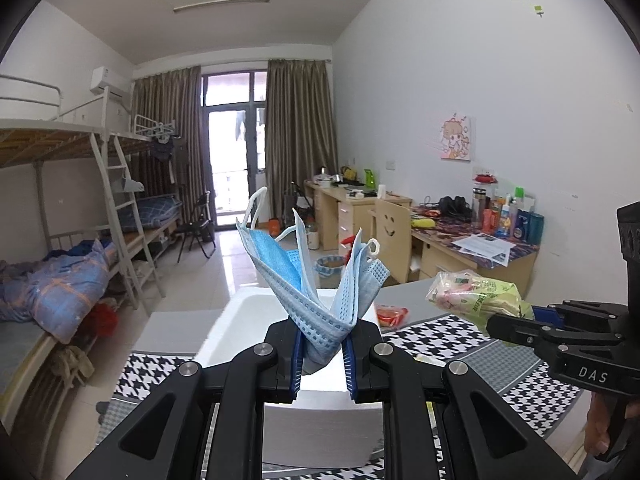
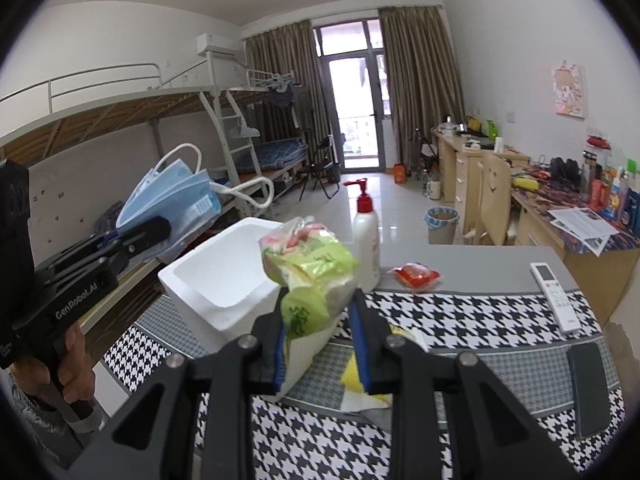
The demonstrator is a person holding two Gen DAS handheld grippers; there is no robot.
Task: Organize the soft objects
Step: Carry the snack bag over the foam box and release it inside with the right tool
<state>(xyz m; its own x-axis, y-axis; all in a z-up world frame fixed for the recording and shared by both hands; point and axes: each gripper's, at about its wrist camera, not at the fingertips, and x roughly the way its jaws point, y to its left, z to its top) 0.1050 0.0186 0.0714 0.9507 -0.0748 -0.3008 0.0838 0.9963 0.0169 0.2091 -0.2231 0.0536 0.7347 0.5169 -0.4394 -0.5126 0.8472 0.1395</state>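
Left gripper (image 1: 322,354): jaws pinching a bunch of blue face masks (image 1: 316,280) at the fold, held up in the air above the white foam box (image 2: 224,276); ear loops sticking upward.
Foam box: on the left part of the bench (image 2: 480,256), open on top; inside mostly hidden, contents impossible to tell.
Right gripper (image 2: 320,344): jaws clamped on a green-and-pink plastic packet (image 2: 312,272), raised just right of the foam box; print too blurred to read.
Under the packet: yellow and white scraps (image 2: 356,376), partly covered by the jaws, hard to identify.
Bench surface: grey top with a black-and-white houndstooth mat (image 2: 460,316); pump bottle (image 2: 366,236), red pouch (image 2: 416,274), white remote (image 2: 554,296), dark phone (image 2: 590,388) cut by the lens edge.
Room: bunk beds (image 2: 200,120) left, balcony door (image 2: 356,116) between brown curtains, cluttered desks (image 2: 560,208) right.
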